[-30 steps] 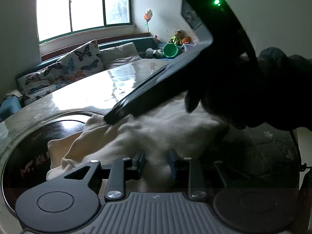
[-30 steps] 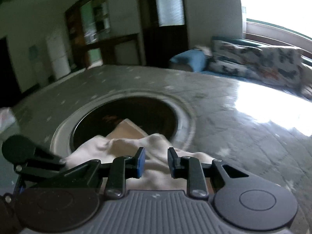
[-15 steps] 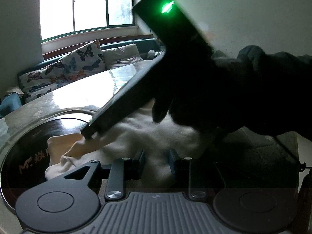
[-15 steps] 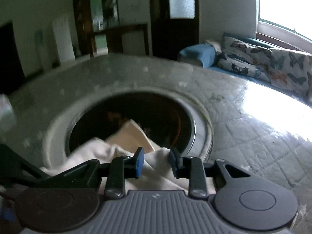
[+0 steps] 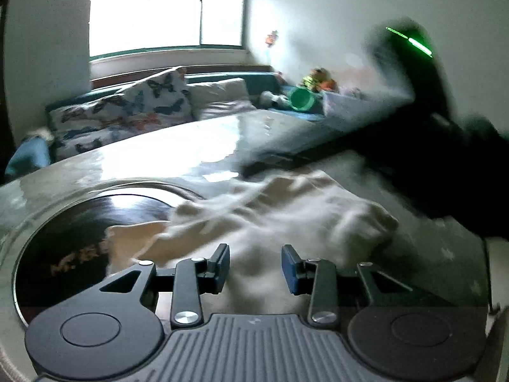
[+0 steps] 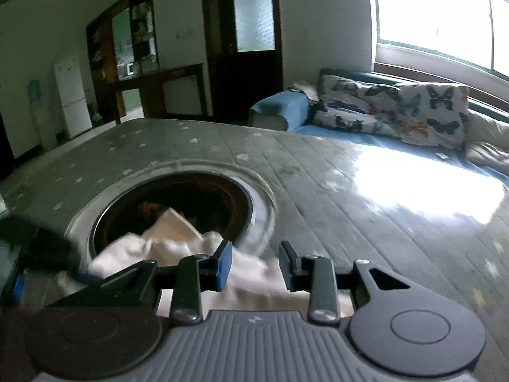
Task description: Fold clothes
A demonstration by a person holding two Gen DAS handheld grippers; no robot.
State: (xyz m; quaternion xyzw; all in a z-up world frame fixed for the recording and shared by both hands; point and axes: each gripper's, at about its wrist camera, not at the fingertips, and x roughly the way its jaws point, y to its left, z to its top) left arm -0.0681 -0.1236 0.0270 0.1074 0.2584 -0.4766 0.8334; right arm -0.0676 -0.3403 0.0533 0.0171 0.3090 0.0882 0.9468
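I had the left gripper (image 5: 255, 265) low in its frame with its jaws opening. The cloth (image 5: 270, 222) lay between the pads, but they stood clear of it on both sides, so nothing was pinched. The right gripper (image 6: 253, 265) was the same: jaws opening, cloth (image 6: 241, 273) under the gap, pads not pressing.

The cloth was a cream heap at lower centre of both views. Part of it lay on the grey table (image 6: 334, 191) and part spilled over the rim of the dark round well (image 6: 191, 197) toward the left. I judged I was letting go of a fold just laid down, which would explain both grippers sitting close over the pile and parting together.

In the left view the right gripper showed as a dark, blurred bar at right (image 5: 429, 95) with a green light (image 5: 420, 44), close over the cloth's far edge. That side was crowded.

The table's upper right in the right view was bare and glared by the window (image 6: 445, 9). That was my open room. The well's rim was the edge to mind, since cloth over it could sag in. The sofa (image 6: 381, 114) lay beyond the table's far edge.
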